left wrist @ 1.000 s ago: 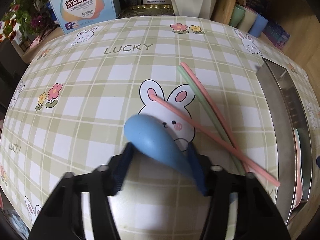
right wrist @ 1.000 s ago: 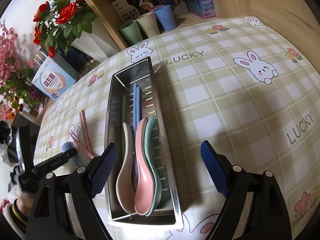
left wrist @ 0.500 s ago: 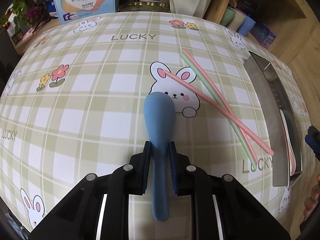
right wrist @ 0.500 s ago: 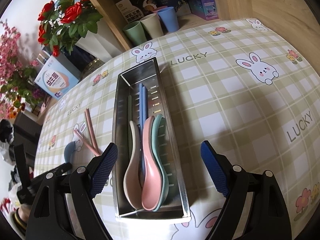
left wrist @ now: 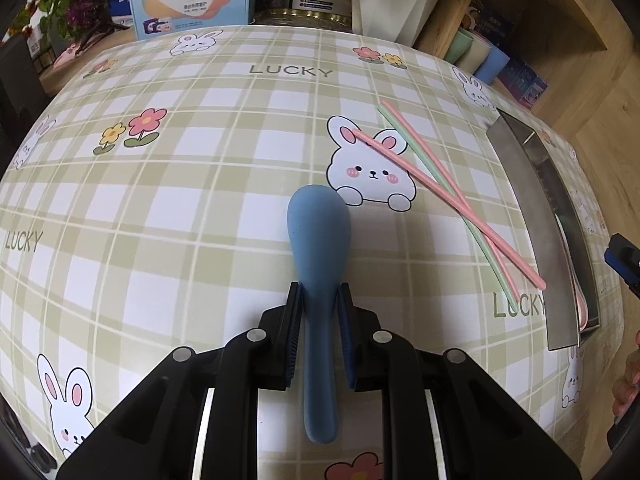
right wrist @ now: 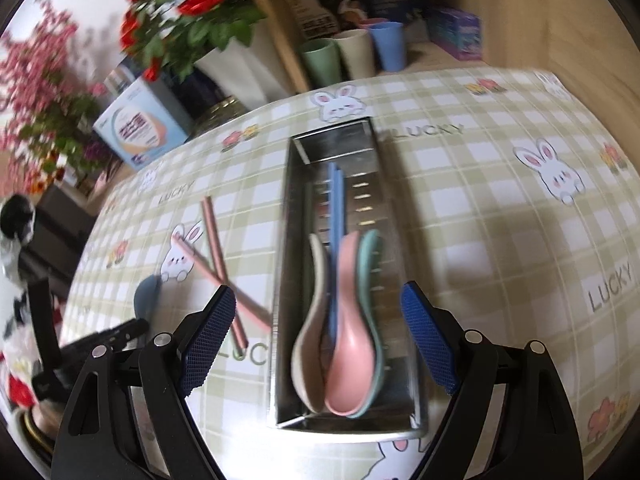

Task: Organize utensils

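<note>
I've got the matte blue plastic spoon (left wrist: 318, 264) by its handle in my left gripper (left wrist: 319, 336), jaws just pinched in narrow, pads tight on both sides, bowl pointing away over the checked bunny tablecloth (left wrist: 160, 216). Step: carry it to the long steel utensil tray (left wrist: 560, 216) off to the right. Next move prob needs a swing past the pink & green chopsticks (left wrist: 460, 196), then release beside the spoons inside. Right gripper (right wrist: 316, 340) hangs wide open above the tray w/ nothing in it.
</note>
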`<state>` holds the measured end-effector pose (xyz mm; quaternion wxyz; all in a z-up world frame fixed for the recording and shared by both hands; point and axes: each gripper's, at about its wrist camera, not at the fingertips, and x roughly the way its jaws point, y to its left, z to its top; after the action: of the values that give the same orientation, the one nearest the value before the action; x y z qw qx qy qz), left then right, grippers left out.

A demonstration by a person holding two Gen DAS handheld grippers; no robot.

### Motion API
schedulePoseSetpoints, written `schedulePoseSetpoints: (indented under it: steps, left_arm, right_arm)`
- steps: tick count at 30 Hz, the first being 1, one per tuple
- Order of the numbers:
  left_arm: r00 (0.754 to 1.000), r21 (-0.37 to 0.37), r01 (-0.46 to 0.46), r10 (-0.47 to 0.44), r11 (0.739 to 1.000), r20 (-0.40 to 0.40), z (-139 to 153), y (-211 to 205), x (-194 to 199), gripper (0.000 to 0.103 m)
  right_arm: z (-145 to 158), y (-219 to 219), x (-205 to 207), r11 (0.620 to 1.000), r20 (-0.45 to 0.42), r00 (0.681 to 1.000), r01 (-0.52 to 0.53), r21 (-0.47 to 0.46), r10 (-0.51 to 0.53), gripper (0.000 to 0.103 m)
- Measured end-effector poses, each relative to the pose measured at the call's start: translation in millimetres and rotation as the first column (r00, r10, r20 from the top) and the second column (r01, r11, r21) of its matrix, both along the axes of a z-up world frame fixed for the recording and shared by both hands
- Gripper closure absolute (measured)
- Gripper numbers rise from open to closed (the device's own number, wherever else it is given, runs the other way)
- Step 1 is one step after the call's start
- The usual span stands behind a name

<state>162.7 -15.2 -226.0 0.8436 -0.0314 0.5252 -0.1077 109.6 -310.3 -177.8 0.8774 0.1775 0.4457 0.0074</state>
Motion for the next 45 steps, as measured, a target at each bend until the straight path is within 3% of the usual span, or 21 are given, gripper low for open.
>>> schedulePoseSetpoints:
  steps: [8,14,24,28,32,36,40,45]
  left_arm:
    - [0.998,-0.055,-0.037,0.035,0.998,-0.048,0.4,17.5,-1.8,0.084]
    - [0.996,-0.091,-0.028,0.02,0.995,-0.086,1.3,26.9,-15.3,0.072]
    - [0.982,-0.222,0.07,-0.106,0.973,-0.159,-3.6,-1.3,-35.1,0.071]
    - [0.97,-0.308,0.169,-0.213,0.936,-0.116,-7.1,-37.6,-24.1,0.061]
    - [0.953,-0.269,0.284,-0.301,0.921,-0.026,3.3,-53.9,-6.2,0.06]
    - [0.933,-0.218,0.36,-0.353,0.907,0.072,28.8,-42.9,12.0,0.06]
    - [0.929,-0.187,0.371,-0.365,0.91,0.065,32.2,-25.2,41.9,0.06]
    - [0.92,-0.17,0.389,-0.392,0.905,0.015,16.6,-18.5,56.2,0.06]
  right_arm:
    - [1.9,25.4,5.7,0.999,-0.007,0.999,-0.041,0.002,0.041,0.022]
    - [4.8,32.7,3.4,0.999,0.0,0.999,-0.048,0.002,0.048,0.022]
    - [0.8,31.2,-1.2,0.999,0.003,0.999,-0.046,0.029,0.045,0.022]
    - [-0.8,24.8,-4.3,0.999,0.0,1.0,-0.025,0.042,0.025,0.022]
    - [4.0,18.7,-6.7,0.999,0.01,1.0,-0.014,0.04,0.014,0.022]
    - [6.1,14.3,-6.3,0.999,0.017,1.0,-0.005,0.044,0.004,0.022]
    - [3.9,16.2,-2.6,0.998,0.014,1.0,-0.001,0.055,0.0,0.022]
    - [4.0,20.8,-0.9,0.999,0.01,1.0,-0.015,0.047,0.015,0.022]
